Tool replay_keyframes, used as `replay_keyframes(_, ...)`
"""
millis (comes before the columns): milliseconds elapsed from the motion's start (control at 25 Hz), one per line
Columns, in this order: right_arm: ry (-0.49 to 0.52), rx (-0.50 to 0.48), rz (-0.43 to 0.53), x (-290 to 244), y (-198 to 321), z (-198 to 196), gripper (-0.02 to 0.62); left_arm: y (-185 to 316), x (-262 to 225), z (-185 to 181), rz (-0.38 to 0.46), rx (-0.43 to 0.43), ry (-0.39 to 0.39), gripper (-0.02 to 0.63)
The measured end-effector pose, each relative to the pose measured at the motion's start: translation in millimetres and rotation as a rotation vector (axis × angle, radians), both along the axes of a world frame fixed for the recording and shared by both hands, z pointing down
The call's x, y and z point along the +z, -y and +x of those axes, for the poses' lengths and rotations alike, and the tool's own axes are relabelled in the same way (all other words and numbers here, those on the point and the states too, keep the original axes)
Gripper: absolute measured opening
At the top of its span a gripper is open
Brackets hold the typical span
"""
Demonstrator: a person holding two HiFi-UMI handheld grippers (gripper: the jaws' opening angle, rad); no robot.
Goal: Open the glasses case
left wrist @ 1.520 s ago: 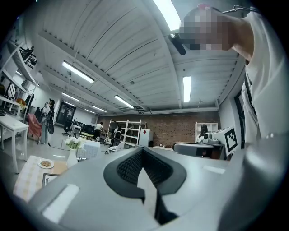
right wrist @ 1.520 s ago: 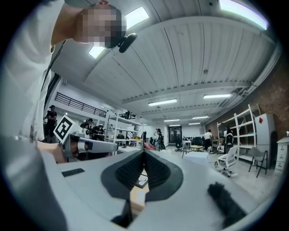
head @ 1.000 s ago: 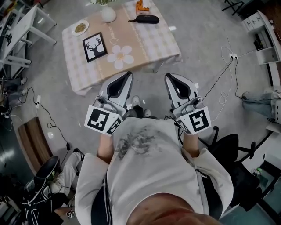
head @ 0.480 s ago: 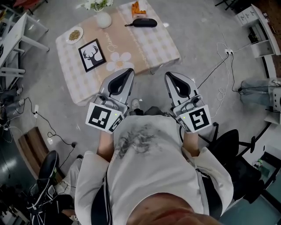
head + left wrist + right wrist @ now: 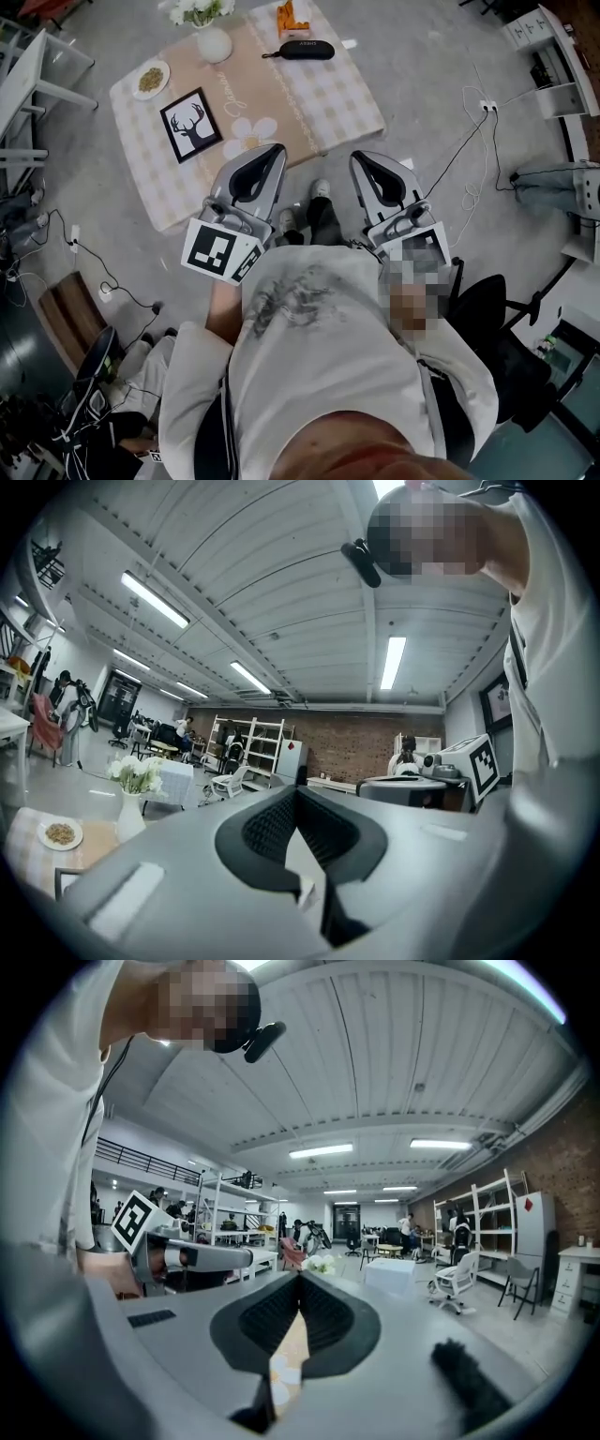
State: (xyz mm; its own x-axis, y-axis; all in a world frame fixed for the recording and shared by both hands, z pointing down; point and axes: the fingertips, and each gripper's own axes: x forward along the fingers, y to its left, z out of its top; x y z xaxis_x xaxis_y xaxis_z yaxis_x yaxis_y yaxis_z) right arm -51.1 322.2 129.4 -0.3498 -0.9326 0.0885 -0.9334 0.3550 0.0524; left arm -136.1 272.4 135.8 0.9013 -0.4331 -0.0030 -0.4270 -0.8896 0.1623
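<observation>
Far on table (image 5: 330, 94): glasses case (image 5: 307, 49) long axis left-right.

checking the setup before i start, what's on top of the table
On the table: a black glasses case, an orange object, a white vase with flowers, a plate and a deer picture. The left gripper hides its near edge.

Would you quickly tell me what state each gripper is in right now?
The grey left gripper: closed, holding nothing.
The grey right gripper: closed, holding nothing.
</observation>
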Motion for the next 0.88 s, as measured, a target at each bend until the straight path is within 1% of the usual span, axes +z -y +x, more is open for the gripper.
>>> replay_keyframes(240, 0.002, -0.044, -0.002, 7.5, 31.5, 23.9, 0.015, 28.0, 2.5, 21.6, 0.003, -0.044, 0.012, 0.002)
replay_keyframes(480, 0.015, -0.091, 0.021, 1.8, 63.8, 57.5, 0.015, 56.0, -3.4, 55.1, 0.018, -0.082, 0.020, 0.002)
replay_keyframes(880, 0.038, -0.137, 0.020, 0.7, 93.2, 113.6, 0.015, 82.9, -9.6, 107.3, 0.027, -0.131, 0.054, 0.002)
